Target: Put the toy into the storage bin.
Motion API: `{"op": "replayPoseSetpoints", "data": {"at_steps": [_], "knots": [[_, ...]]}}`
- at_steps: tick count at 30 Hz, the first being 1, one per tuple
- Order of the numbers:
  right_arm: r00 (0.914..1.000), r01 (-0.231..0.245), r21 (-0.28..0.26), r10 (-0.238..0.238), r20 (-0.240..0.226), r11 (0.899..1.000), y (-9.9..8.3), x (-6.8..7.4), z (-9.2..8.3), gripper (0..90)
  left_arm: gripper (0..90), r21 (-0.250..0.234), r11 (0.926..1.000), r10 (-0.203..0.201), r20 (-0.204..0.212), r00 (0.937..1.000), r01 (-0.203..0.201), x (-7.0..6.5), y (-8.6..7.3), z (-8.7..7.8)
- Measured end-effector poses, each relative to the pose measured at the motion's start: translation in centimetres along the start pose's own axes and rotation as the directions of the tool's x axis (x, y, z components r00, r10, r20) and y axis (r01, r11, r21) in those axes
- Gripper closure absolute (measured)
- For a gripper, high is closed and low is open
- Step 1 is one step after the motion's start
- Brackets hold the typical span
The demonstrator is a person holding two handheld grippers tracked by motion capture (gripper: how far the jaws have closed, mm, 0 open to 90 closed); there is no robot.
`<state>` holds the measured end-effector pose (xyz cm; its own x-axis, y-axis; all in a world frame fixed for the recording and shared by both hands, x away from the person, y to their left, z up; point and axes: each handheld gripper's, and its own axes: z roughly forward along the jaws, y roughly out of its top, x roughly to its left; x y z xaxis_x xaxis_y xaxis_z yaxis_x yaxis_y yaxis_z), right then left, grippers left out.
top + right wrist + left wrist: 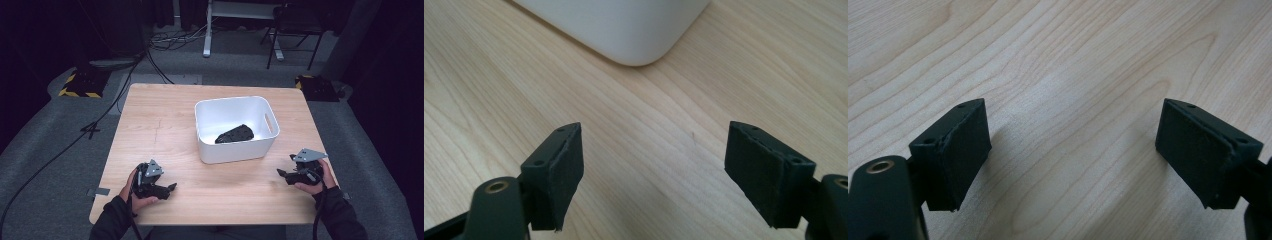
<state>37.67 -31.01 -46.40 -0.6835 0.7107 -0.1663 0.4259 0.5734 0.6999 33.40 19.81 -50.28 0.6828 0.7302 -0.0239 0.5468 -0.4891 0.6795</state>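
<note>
A white plastic bin (235, 150) stands on the wooden table (160, 125), right of its middle. A flat black object (236, 134) lies on the bin's floor. My left gripper (169, 189) rests low over the table near the front left edge, pointing right. In the left gripper view its jaws (1073, 150) stand wide apart over bare wood, so it is open. My right gripper (282, 173) is held near the front right edge, pointing left toward the bin. It too is open (654, 170), with only wood between the pads, and a rounded corner of the bin (624, 30) lies just ahead.
The table's front edge runs just behind both hands. On the grey floor beyond are cables (100, 120), a black chair (295, 30), a white desk leg (207, 30) and two yellow-and-black striped bases (80, 85).
</note>
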Motion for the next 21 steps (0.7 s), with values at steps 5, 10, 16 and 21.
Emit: {"op": "replayPoseSetpoints", "data": {"at_steps": [5, 10, 16, 21], "knots": [[0.9999, -0.012, 0.015, 0.012, -0.002, 1.000, -0.9, 0.0, 0.1, 24.0, 14.5, 0.000, 1.0000, 0.000, 0.000, 1.0000, 0.000, 0.0, 0.0, 0.0], [0.9998, -0.020, 0.018, 0.020, -0.001, 1.000, -1.8, 0.2, -0.1, 23.6, 14.6, 0.000, 1.0000, 0.000, 0.000, 1.0000, 0.000, 0.0, 0.0, 0.0], [0.9990, -0.044, 0.016, 0.045, -0.006, 0.999, -3.1, 0.0, -0.2, 23.0, 14.6, 0.000, 1.0000, 0.000, 0.000, 1.0000, 0.000, 0.0, 0.0, 0.0], [0.9976, -0.069, 0.003, 0.069, -0.013, 0.998, -4.2, -0.3, -0.5, 22.4, 14.5, 0.000, 1.0000, 0.000, 0.000, 1.0000, 0.000, 0.0, 0.0, 0.0]]}}
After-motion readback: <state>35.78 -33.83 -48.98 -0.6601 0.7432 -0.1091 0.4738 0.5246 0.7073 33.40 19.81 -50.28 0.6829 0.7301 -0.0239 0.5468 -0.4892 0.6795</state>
